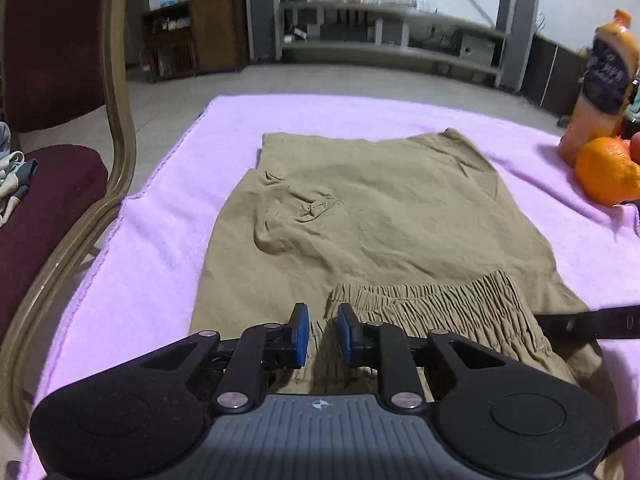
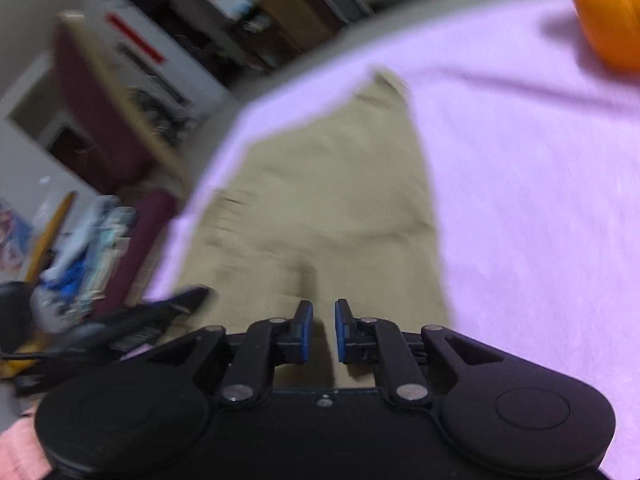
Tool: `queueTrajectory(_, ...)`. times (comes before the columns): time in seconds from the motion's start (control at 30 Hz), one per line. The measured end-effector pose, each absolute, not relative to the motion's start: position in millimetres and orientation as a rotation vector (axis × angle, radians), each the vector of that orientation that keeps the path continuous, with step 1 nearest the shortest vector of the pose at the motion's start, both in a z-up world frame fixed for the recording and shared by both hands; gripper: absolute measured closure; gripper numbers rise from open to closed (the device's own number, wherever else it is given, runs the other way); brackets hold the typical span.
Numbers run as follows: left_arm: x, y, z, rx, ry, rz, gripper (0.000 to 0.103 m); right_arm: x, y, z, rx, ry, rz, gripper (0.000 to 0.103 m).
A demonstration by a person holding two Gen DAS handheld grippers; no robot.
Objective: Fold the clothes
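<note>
A purple cloth (image 1: 160, 240) covers the surface, with a chair (image 1: 60, 184) close at its left edge. The khaki shorts (image 1: 360, 208) lie flat in the middle, with free cloth all around. An orange (image 1: 606, 172) and a juice bottle (image 1: 604, 80) stand at the far right. The left hand-held gripper (image 1: 323, 334) is a little apart above the elastic waistband (image 1: 420, 300); no cloth is clamped. The right hand-held gripper (image 2: 324, 332) is blurred and seems nearly together, over the shorts.
</note>
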State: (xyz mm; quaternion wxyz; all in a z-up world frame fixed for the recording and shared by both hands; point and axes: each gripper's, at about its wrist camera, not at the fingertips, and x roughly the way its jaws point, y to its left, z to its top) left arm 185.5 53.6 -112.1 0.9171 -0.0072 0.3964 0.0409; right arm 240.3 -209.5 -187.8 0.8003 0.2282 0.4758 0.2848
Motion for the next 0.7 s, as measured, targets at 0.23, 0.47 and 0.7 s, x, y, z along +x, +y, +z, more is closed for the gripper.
queueTrajectory(0.23, 180.4, 24.9, -84.2, 0.024, 0.795, -0.074, 0.087, 270.5, -271.6, -172.2, 0.521, 0.897, 0.455, 0.079)
queueTrajectory(0.47, 217.1, -22.5, -123.3, 0.095, 0.888, -0.204, 0.091, 324.9, -267.1, -180.4, 0.607, 0.979, 0.597, 0.058)
queueTrajectory(0.7, 218.5, -10.5, -127.2, 0.072, 0.886, -0.285, 0.091, 372.3, -226.9, -195.6, 0.564, 1.074, 0.774, 0.067)
